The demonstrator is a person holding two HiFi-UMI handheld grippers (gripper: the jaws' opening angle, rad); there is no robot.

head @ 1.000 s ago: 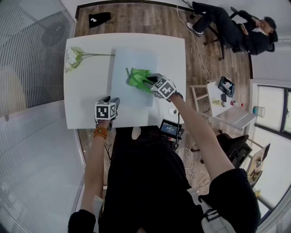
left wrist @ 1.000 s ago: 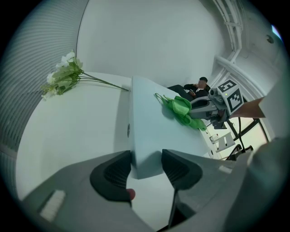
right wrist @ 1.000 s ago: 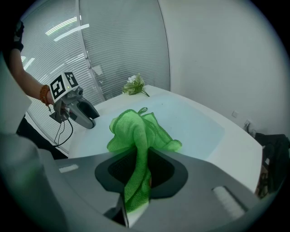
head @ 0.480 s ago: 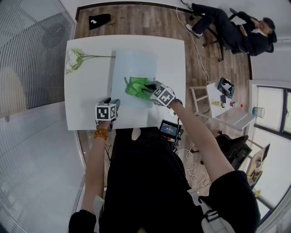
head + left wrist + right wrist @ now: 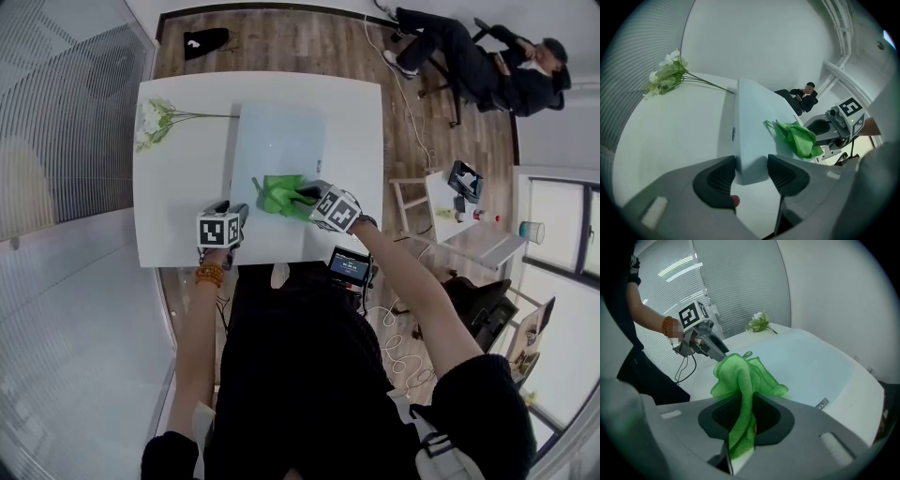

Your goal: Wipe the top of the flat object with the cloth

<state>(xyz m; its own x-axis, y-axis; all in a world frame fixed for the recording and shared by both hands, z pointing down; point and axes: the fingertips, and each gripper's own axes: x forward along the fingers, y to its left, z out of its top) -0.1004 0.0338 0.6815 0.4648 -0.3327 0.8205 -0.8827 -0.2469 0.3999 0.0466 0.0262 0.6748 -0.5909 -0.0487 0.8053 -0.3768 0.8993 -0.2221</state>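
In the head view, the flat object (image 5: 277, 141), a pale blue panel, lies on the white table (image 5: 178, 197) with its long side running away from the person. The left gripper (image 5: 236, 213) sits at the panel's near left corner. The right gripper (image 5: 304, 197) is over the panel's near part, with the green cloth (image 5: 279, 195) bunched in front of it and resting on the surface. The far part of the panel is bare. A sprig of flowers (image 5: 150, 120) lies on the table, well apart to the left.

In the left gripper view, the jaws are pressed onto the panel's near end, one pad against each side, so this gripper looks to be steadying the panel. The cloth (image 5: 799, 138) shows on the panel's right side, with the other gripper just behind it.

In the right gripper view, the jaws pinch a fold of the cloth (image 5: 745, 376). The pinched part runs down between the pads, and the loose rest spreads out ahead onto the panel (image 5: 806, 362).

Judging from this, the wipe is under way: the cloth is gripped, it touches the top, and the panel is held in place. No dirt or streak shows, so the pictures cannot tell how much of the top is done. The bare far stretch may remain to be covered.
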